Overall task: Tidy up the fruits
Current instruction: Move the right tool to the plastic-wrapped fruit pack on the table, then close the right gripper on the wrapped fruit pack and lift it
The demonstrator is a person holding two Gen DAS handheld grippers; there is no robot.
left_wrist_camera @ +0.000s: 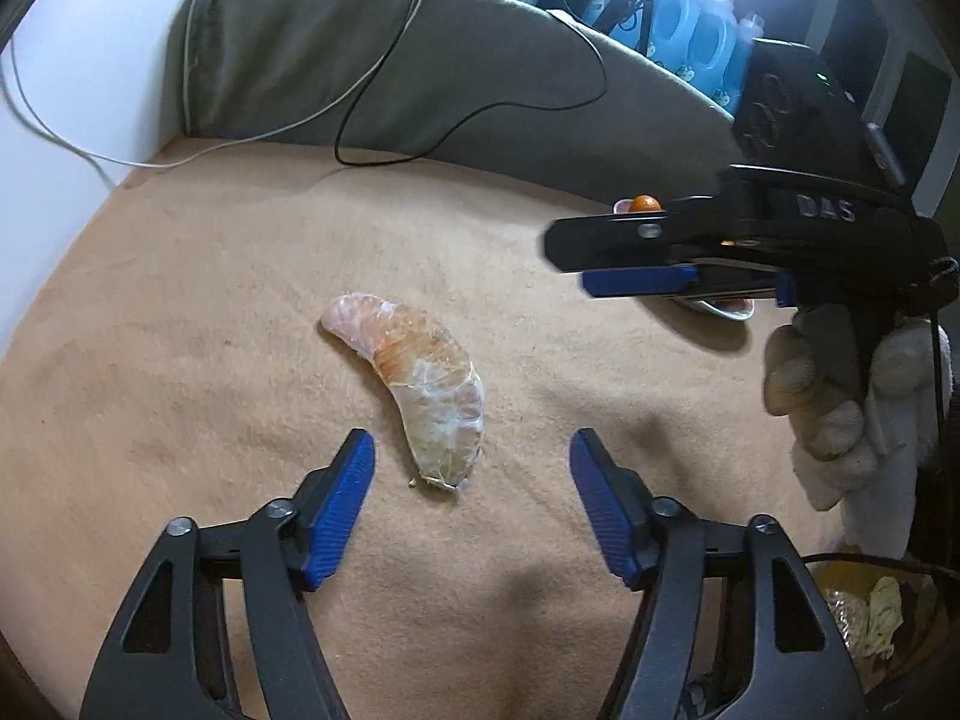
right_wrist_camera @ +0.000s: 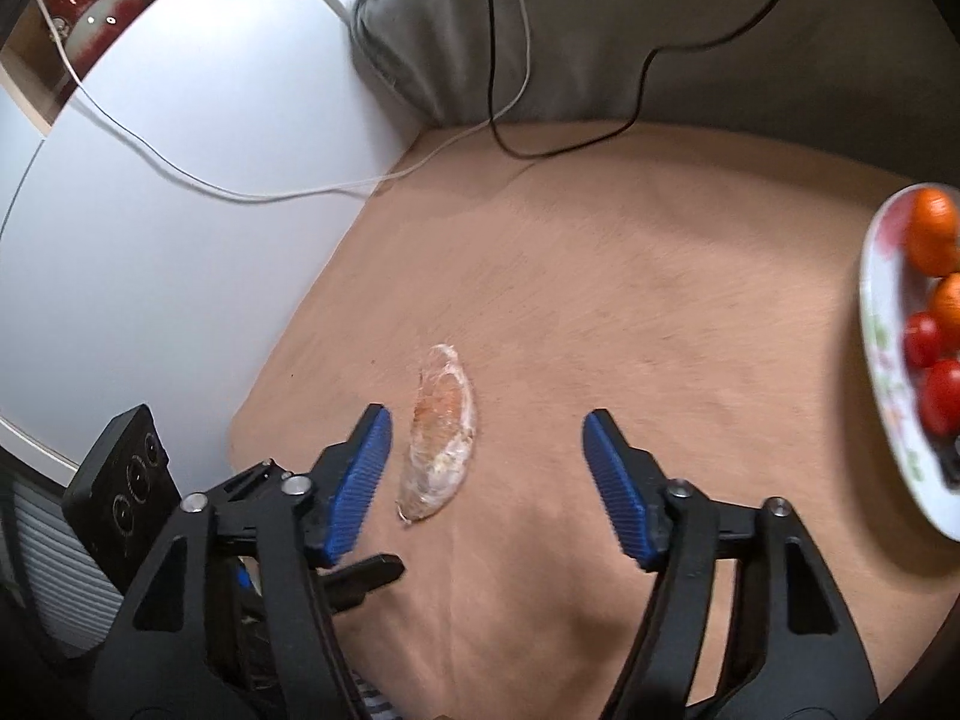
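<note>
A peeled pomelo segment point(left_wrist_camera: 420, 387) lies on the tan cloth; it also shows in the right wrist view point(right_wrist_camera: 438, 441). My left gripper point(left_wrist_camera: 471, 468) is open and empty, its blue pads astride the segment's near end, just short of it. My right gripper point(right_wrist_camera: 486, 450) is open and empty, hovering above the cloth, with the segment near its left pad. In the left wrist view the right gripper point(left_wrist_camera: 636, 264) appears from the side at the right, above a plate. The white floral plate point(right_wrist_camera: 882, 324) at the right holds mandarins point(right_wrist_camera: 930, 231) and tomatoes point(right_wrist_camera: 942, 396).
A grey cushion point(left_wrist_camera: 372, 60) runs along the back with a black cable point(left_wrist_camera: 480, 114) and a white cable point(left_wrist_camera: 252, 138) over it. A white wall point(right_wrist_camera: 180, 228) is at the left. Blue bottles point(left_wrist_camera: 702, 36) stand behind. A bin with scraps point(left_wrist_camera: 870, 618) is at the lower right.
</note>
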